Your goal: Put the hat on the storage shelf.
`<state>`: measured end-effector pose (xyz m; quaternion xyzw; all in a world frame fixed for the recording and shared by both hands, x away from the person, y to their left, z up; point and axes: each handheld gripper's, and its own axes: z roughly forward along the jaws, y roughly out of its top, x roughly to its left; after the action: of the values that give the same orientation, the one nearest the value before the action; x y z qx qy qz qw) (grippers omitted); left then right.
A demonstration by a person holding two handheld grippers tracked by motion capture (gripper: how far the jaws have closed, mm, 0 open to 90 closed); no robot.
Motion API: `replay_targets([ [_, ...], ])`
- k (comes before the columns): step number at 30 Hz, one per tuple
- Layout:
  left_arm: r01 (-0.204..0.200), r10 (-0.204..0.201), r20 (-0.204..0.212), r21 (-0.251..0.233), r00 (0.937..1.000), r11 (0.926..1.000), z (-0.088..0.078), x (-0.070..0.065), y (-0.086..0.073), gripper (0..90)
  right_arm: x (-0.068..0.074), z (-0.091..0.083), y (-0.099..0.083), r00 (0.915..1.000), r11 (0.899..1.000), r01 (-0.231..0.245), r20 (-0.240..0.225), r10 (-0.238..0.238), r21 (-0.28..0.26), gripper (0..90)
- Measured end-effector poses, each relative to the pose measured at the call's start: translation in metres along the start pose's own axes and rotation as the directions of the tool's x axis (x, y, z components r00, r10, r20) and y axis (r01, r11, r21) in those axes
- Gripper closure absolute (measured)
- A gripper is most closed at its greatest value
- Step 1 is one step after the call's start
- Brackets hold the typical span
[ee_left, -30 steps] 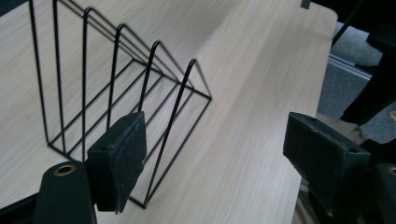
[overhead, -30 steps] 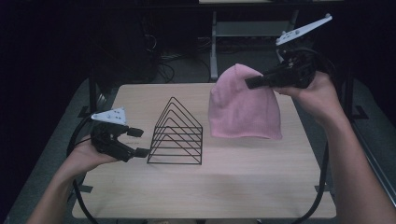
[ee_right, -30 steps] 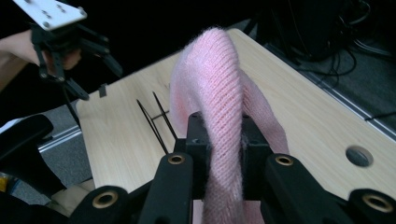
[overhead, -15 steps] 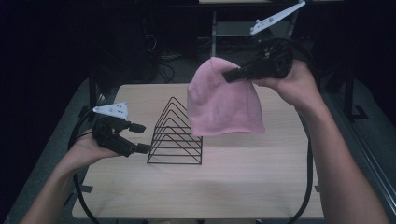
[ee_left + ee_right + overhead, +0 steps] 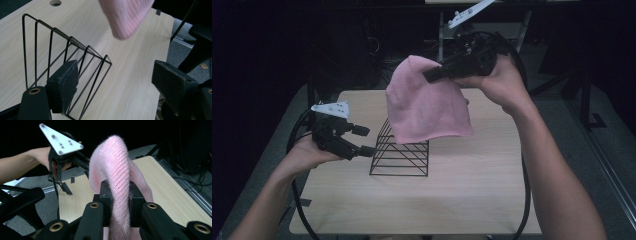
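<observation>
High view, looking down on a pale wooden table (image 5: 472, 200) in a dark room. Two bare forearms reach in from the bottom edge, each hand holding a black two-jaw gripper with a trailing cable.

On the right side, the right gripper (image 5: 432, 76) is raised above the far part of the table, its jaws clamped together on a fold near the top of a pink knitted hat (image 5: 427, 107). The hat hangs free in the air, its open end downward, above and partly in front of a black wire rack (image 5: 402, 152). The rack is shaped like a tent, a row of triangular wire loops on a rectangular base, and it stands on the table left of centre.

On the left side, the left gripper (image 5: 363, 140) is held low, just beside the rack's left end, with its jaws spread apart and nothing between them.

Left gripper view: the two padded jaws stand wide apart, the rack (image 5: 62, 65) close by one of them, and the blurred lower edge of the hat (image 5: 127, 17) hangs at the top.

Right gripper view: the hat (image 5: 120, 185) is pinched tightly between the jaws, with the other gripper (image 5: 63, 181) farther off beyond the table's edge.
</observation>
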<state>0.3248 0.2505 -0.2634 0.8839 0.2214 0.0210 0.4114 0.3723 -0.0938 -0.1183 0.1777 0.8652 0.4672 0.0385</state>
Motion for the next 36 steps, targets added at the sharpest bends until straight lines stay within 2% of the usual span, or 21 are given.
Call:
replay_targets([
  [7, 0.004, -0.004, 0.012, -0.009, 0.9999, 1.0, -0.001, 0.003, 0.005, 23.1, 0.004, 0.015, 0.012, 0.9995, 1.0, 0.017, -0.028, -0.017, 0.001, 77.8],
  [9, 0.007, -0.007, 0.014, -0.014, 0.9999, 0.9999, -0.003, 0.005, 0.007, 24.0, 0.004, 0.023, 0.017, 0.9986, 0.999, 0.036, -0.039, -0.036, 0.005, 77.8],
  [17, 0.04, -0.04, 0.006, -0.035, 0.9992, 0.9986, -0.009, 0.015, 0.008, 33.5, 0.007, 0.041, 0.032, 0.9951, 0.997, 0.072, -0.069, -0.071, 0.002, 77.8],
  [21, 0.106, -0.104, 0.042, -0.066, 0.9937, 0.9921, -0.012, 0.027, 0.005, 44.3, 0.007, 0.047, 0.039, 0.995, 0.998, 0.065, -0.076, -0.066, -0.016, 77.8],
  [26, 0.111, -0.108, 0.042, -0.08, 0.9933, 0.9906, -0.015, 0.031, 0.005, 70.8, 0.007, 0.053, 0.043, 0.9937, 0.997, 0.07, -0.085, -0.073, -0.031, 77.8],
  [28, 0.105, -0.102, 0.038, -0.083, 0.9941, 0.991, -0.015, 0.031, 0.004, 78.8, 0.006, 0.055, 0.042, 0.9934, 0.997, 0.071, -0.087, -0.074, -0.037, 77.9],
  [30, 0.097, -0.095, 0.031, -0.066, 0.995, 0.9931, -0.014, 0.031, 0.004, 82.3, 0.005, 0.057, 0.041, 0.9936, 0.997, 0.07, -0.086, -0.073, -0.041, 77.8],
  [34, 0.077, -0.077, 0.009, -0.036, 0.997, 0.9964, -0.01, 0.029, 0.003, 83.2, 0.0, 0.061, 0.034, 0.9952, 0.998, 0.054, -0.079, -0.057, -0.035, 77.8],
  [36, 0.081, -0.081, 0.0, -0.03, 0.9967, 0.9963, -0.008, 0.03, 0.001, 83.4, -0.004, 0.063, 0.029, 0.9962, 0.998, 0.042, -0.075, -0.044, -0.036, 77.8],
])
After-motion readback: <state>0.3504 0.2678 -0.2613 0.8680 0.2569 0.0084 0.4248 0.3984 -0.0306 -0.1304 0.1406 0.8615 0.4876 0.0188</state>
